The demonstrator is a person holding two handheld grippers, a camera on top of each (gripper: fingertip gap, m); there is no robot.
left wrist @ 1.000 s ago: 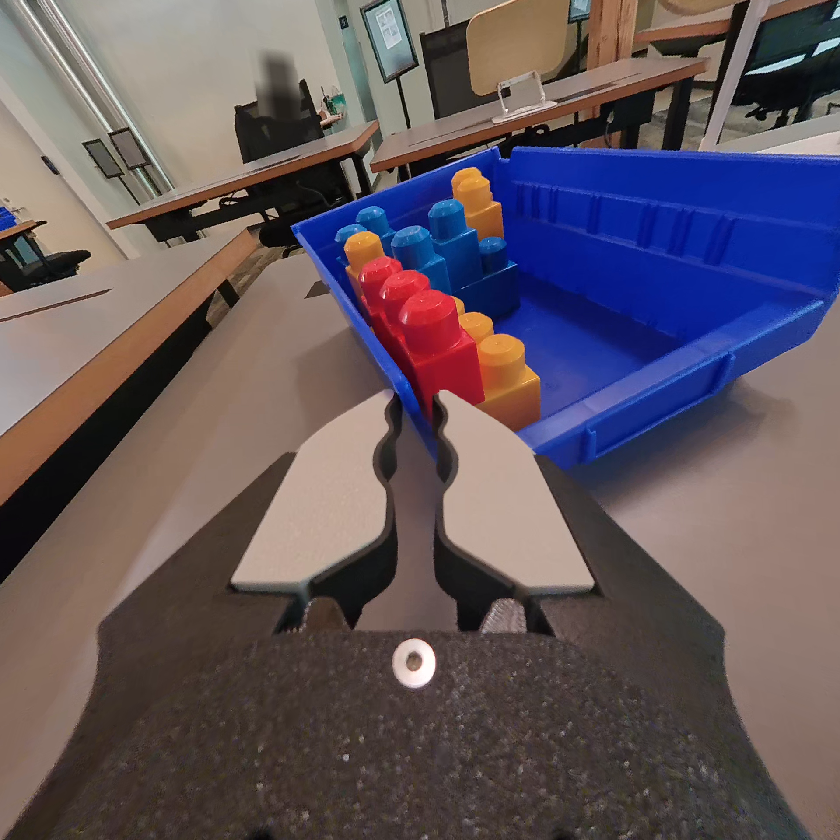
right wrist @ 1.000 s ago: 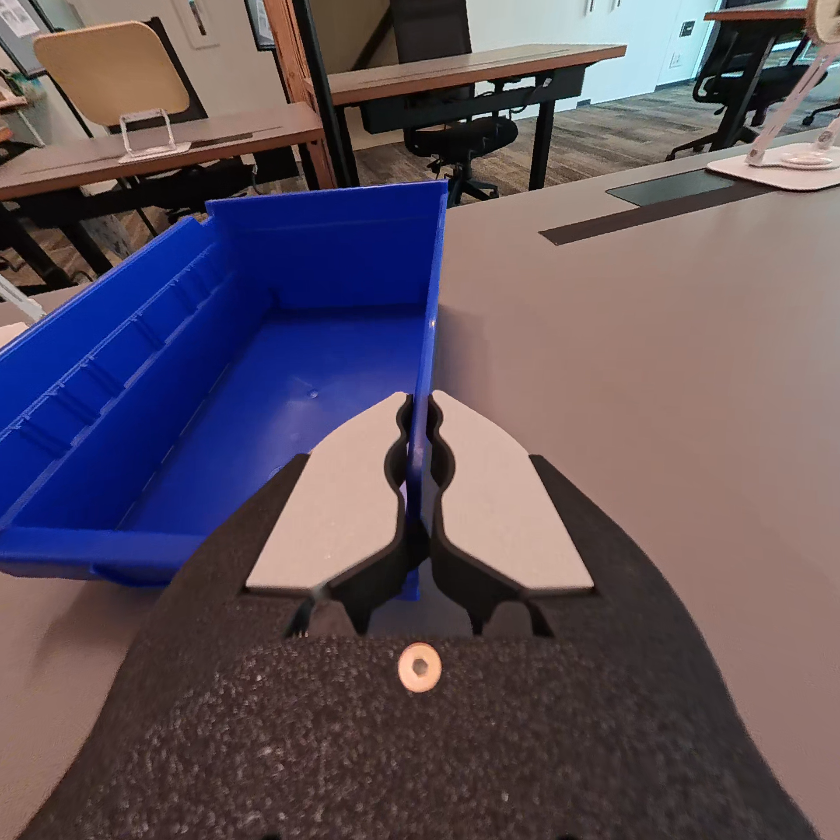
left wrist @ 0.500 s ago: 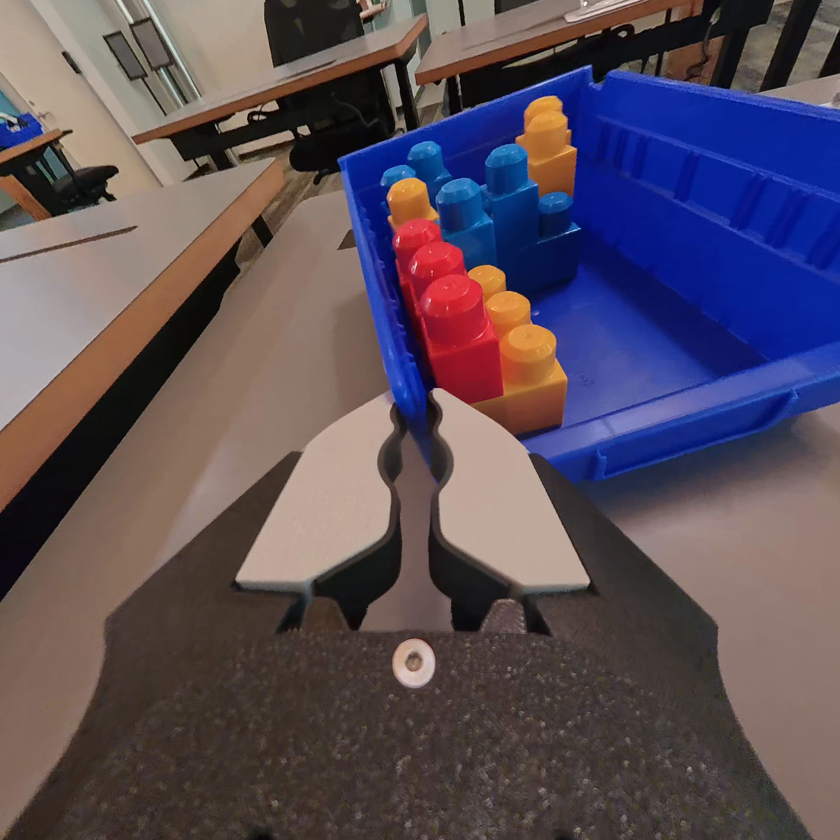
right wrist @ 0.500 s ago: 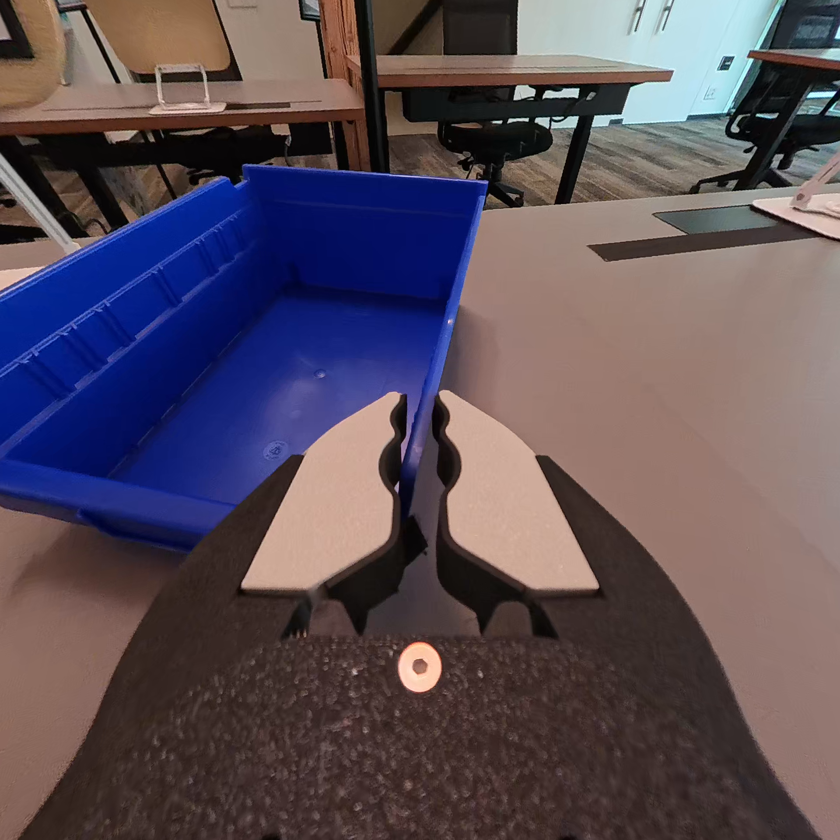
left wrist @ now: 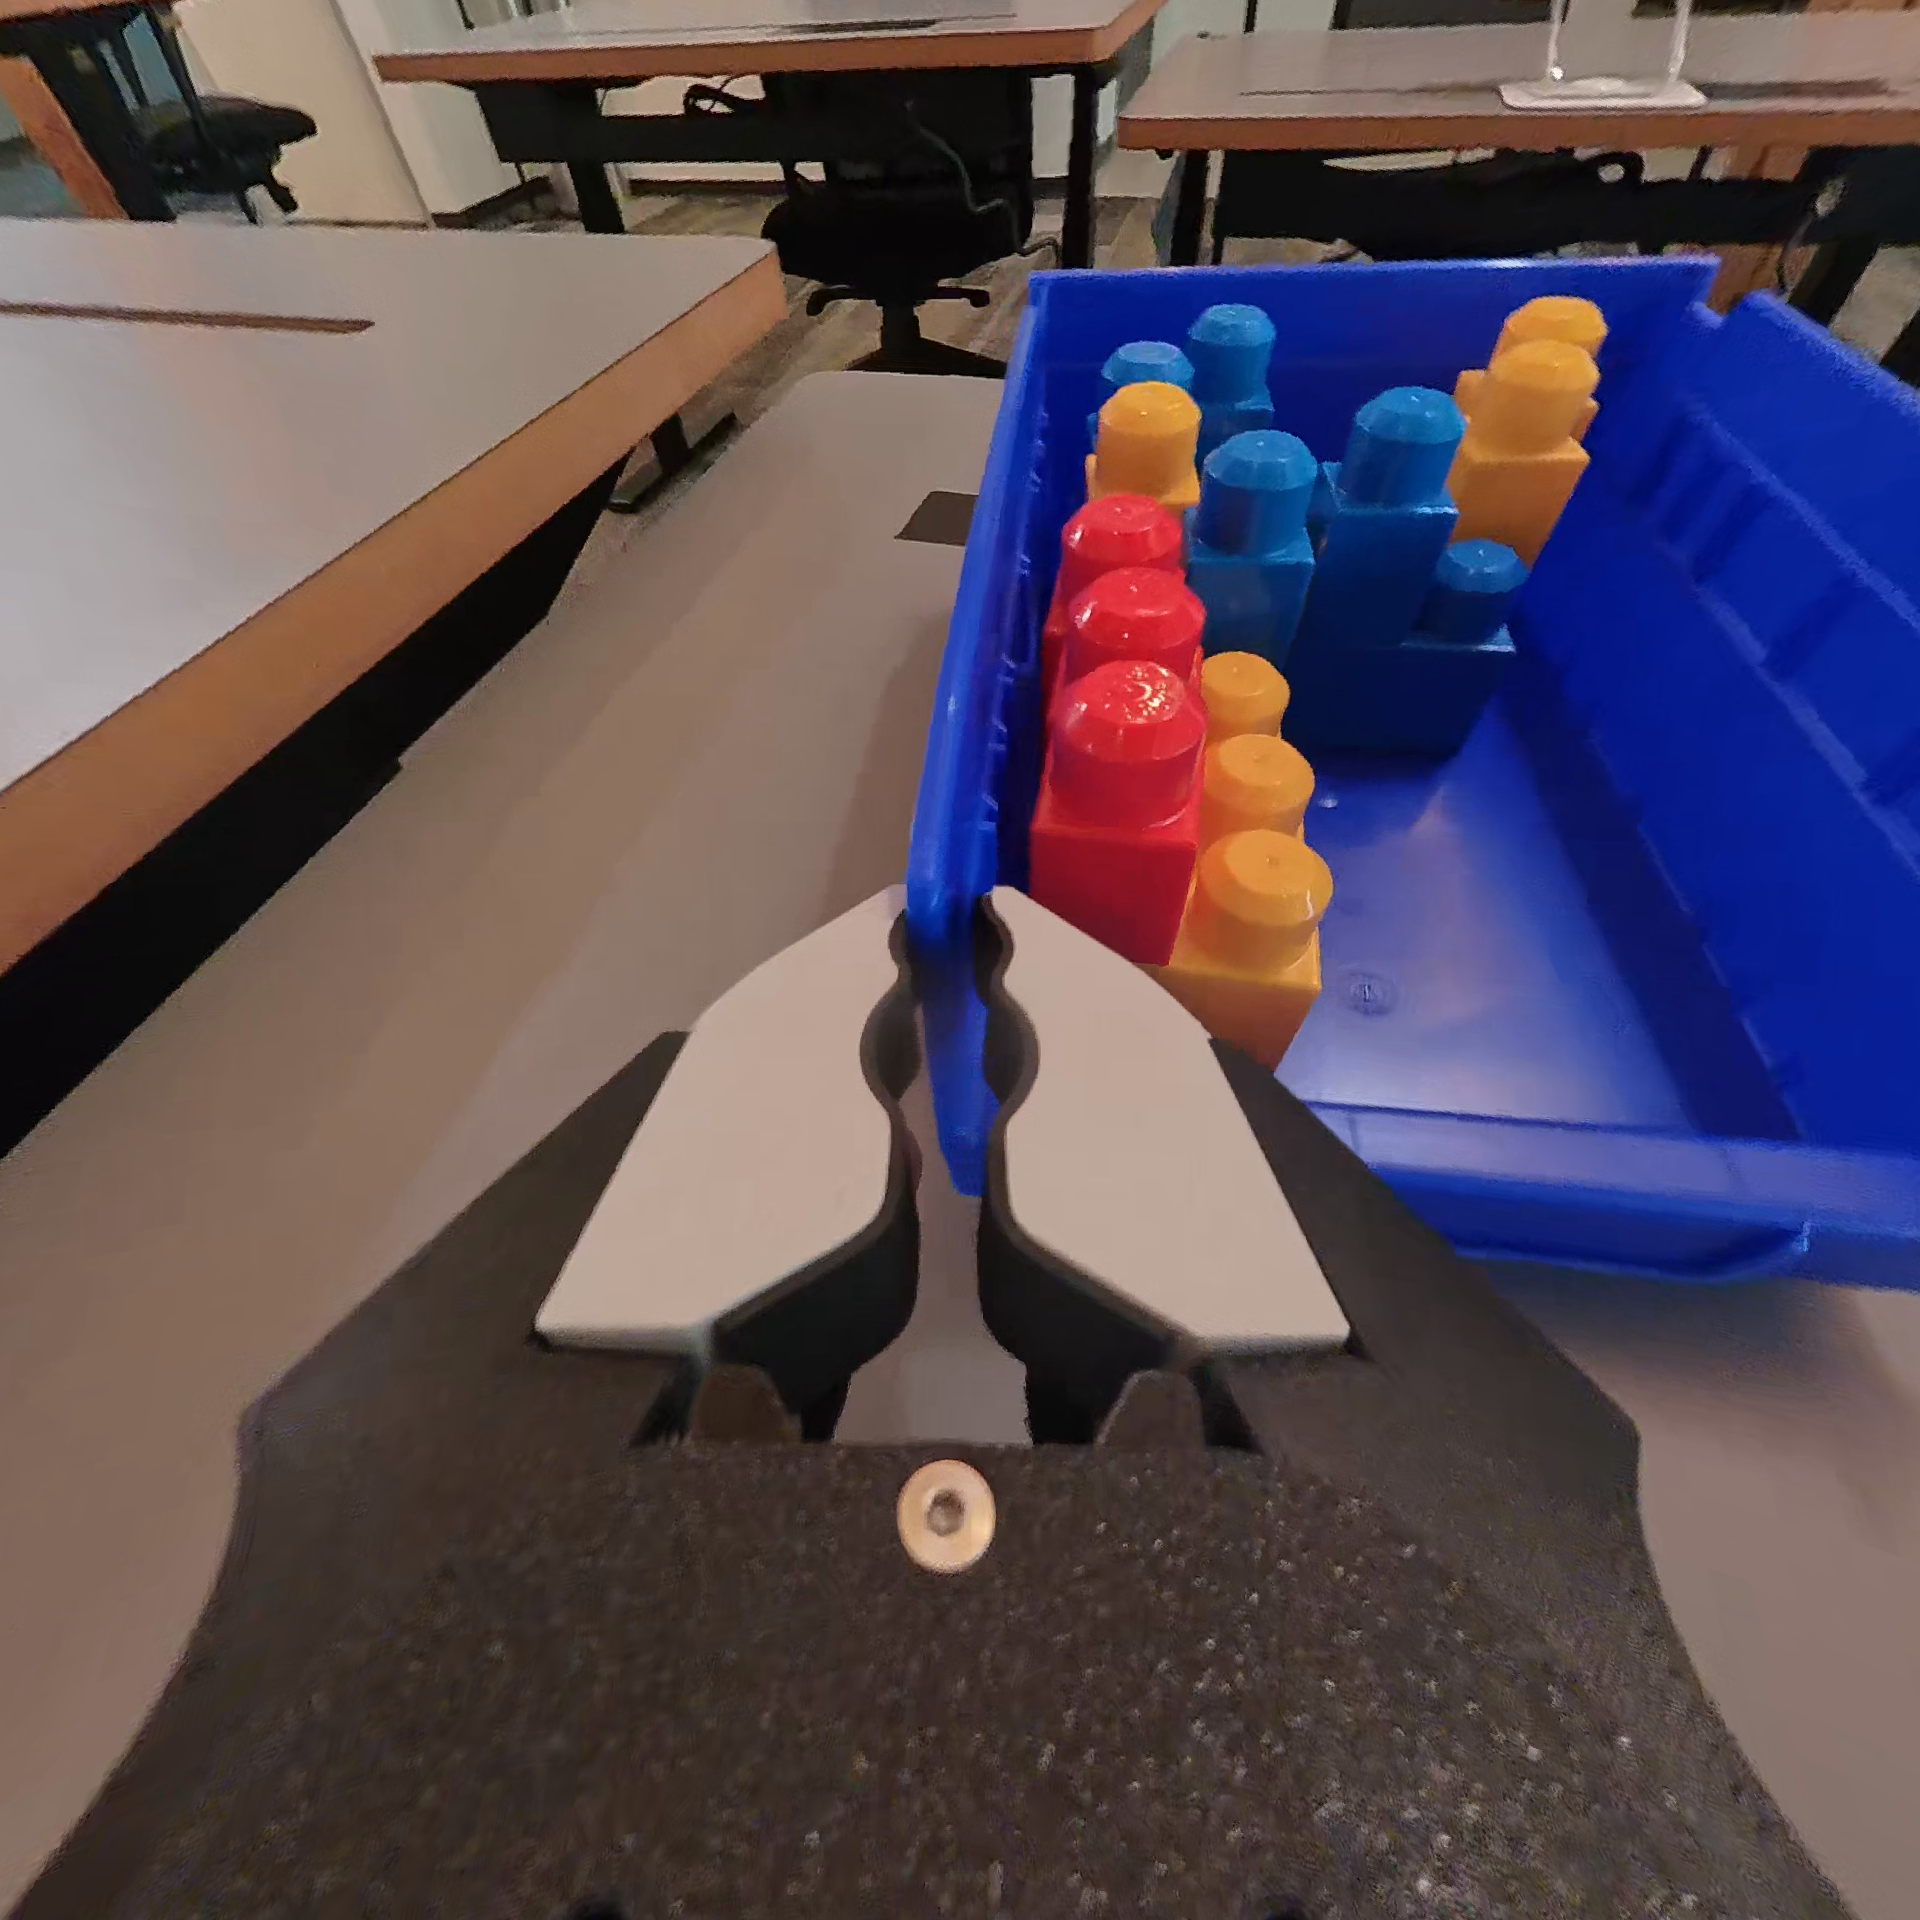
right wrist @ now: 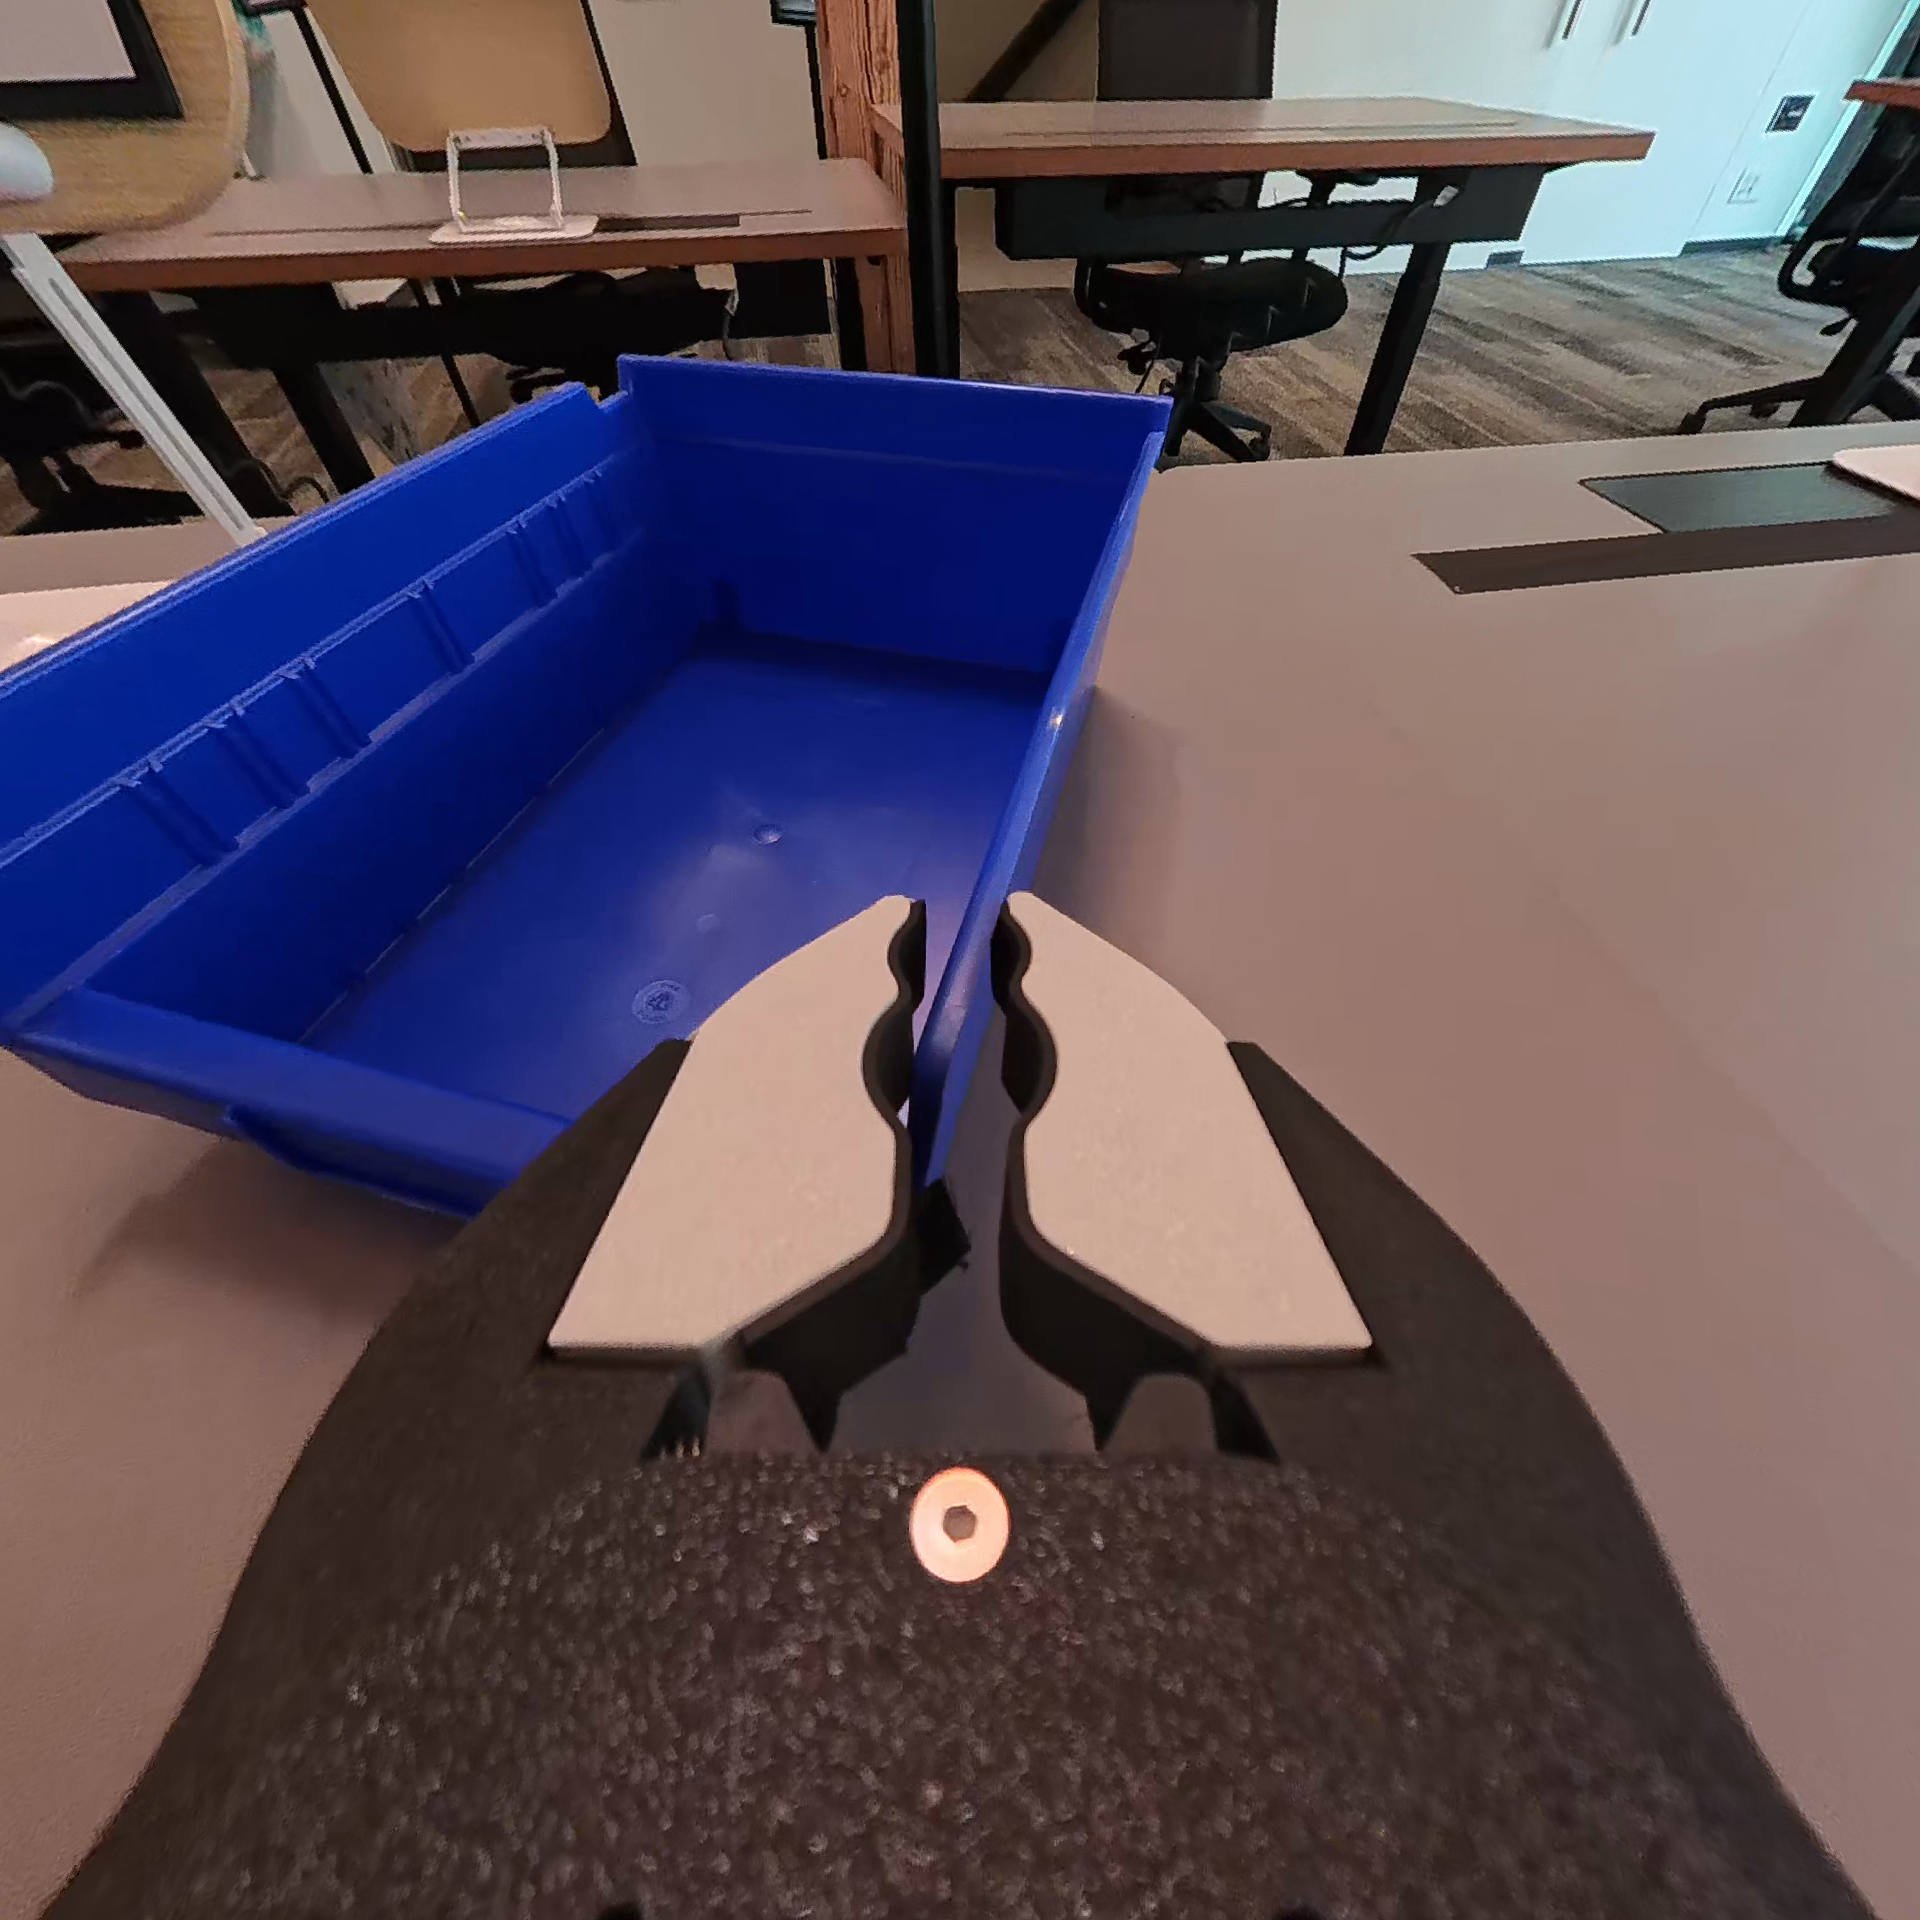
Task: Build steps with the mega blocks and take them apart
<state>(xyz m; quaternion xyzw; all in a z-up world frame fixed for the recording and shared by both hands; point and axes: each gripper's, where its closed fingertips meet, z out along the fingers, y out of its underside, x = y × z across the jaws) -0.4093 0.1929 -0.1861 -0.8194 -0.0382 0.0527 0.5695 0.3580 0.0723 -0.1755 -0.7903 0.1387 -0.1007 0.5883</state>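
My left gripper (left wrist: 943, 914) is pinching the near-left wall of the blue bin (left wrist: 1704, 748), blocks (left wrist: 1226, 665) stacked just inside it, while my right gripper (right wrist: 958, 914) now sits a bit slack around the bin's right wall (right wrist: 1049, 727), looser than before.

Ahead of the left jaws, the blue bin (left wrist: 1714, 582) runs off the picture's right edge, so its far side wall is cut. The red block (left wrist: 1117, 821) hides the near side of the orange block (left wrist: 1252, 935) beside it. The rear blue blocks (left wrist: 1226, 364) are partly covered by nearer ones.
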